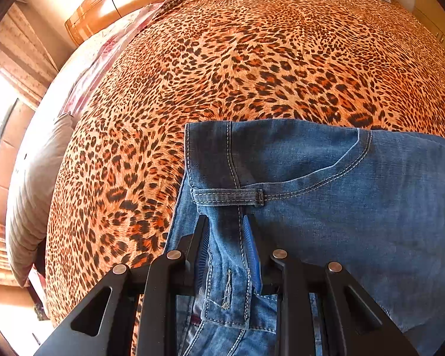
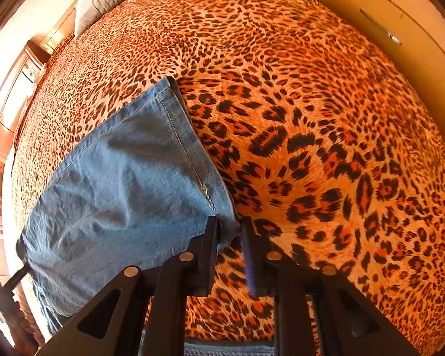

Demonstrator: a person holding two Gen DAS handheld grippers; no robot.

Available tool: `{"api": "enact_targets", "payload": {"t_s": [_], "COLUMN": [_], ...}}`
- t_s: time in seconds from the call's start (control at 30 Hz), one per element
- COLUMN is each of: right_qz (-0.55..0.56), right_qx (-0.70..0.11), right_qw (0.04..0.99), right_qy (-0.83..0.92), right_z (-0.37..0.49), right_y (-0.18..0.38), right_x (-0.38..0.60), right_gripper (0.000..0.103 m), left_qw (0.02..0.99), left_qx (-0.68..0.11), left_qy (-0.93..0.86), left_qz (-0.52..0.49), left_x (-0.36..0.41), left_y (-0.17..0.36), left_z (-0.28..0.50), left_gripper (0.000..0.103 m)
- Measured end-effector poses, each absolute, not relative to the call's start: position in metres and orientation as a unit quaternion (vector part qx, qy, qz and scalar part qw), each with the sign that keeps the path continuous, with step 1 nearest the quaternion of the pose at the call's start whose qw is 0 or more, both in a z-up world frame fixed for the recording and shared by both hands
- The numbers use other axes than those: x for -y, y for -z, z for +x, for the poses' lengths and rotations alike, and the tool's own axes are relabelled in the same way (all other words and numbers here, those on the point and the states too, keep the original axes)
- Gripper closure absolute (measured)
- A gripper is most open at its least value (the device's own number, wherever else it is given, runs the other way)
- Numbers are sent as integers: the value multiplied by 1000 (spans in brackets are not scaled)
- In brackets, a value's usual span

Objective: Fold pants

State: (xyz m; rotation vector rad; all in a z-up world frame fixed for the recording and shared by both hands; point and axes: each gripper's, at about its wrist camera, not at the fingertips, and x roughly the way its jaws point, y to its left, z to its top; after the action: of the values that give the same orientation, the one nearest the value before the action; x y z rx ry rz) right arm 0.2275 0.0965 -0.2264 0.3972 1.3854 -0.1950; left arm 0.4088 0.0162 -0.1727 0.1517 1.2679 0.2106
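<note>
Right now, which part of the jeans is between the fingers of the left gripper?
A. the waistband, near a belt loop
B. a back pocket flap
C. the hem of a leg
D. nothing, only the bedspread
A: in the left wrist view the left gripper has the waistband of the jeans between its fingers, just below a belt loop.
</note>
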Motion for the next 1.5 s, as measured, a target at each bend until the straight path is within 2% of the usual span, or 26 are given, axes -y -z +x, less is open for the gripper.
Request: {"api": "enact_targets", "payload": {"t_s": [0.07,0.17,0.23,0.3,0.37,0.5,0.7,0.83,0.87,0.9,0.93,0.97,1.07,1.3,1.37,1.5], "right_qz": [197,217,215,213,213,217,303,278,260,230,224,222,224,273,275,278], "right_qx": [-618,-619,-630,-639,-651,-678,-678,-669,-671,-675,-676,-675,-661,-641,-642,-671], "right_qw": [756,751,743,736,726,699,665,685,690,696,698,699,712,713,711,677], "right_qy": [88,78,70,62,57,69,80,75,78,84,76,73,76,78,87,118], "right_z": [219,193,165,131,87,7,-54,-65,-63,-58,-54,-51,-45,-63,-68,-67], "right_y": [214,200,193,189,190,201,219,218,217,214,213,212,194,155,155,190], "right_x": [-94,-87,-82,-77,-77,-70,-68,-87,-93,-99,-103,-106,-106,-67,-56,-43], "right_gripper": [64,60,60,57,49,48,48,47,55,64,86,86,87,87,87,86], "left_qw": [798,800,798,792,783,754,681,650,664,670,671,666,678,684,684,682], "left_qx": [-589,-590,-598,-608,-622,-657,-702,-698,-686,-682,-685,-692,-697,-702,-707,-717], "left_qy": [-98,-87,-65,-40,-23,-9,19,2,-5,-5,-9,-9,-33,-42,-45,-62], "left_qz": [77,63,32,15,14,-7,-206,-300,-299,-293,-284,-278,-229,-195,-172,-128], "left_x": [-20,-37,-62,-85,-111,-151,-190,-191,-187,-183,-179,-173,-156,-116,-102,-82], "left_y": [162,138,124,116,114,121,154,178,173,171,169,169,161,141,143,159], "left_z": [399,381,361,338,307,247,172,159,162,165,168,171,172,137,129,124], "left_gripper": [79,79,72,59,53,49,44,43,45,68,82,89,93,94,94,93]}}
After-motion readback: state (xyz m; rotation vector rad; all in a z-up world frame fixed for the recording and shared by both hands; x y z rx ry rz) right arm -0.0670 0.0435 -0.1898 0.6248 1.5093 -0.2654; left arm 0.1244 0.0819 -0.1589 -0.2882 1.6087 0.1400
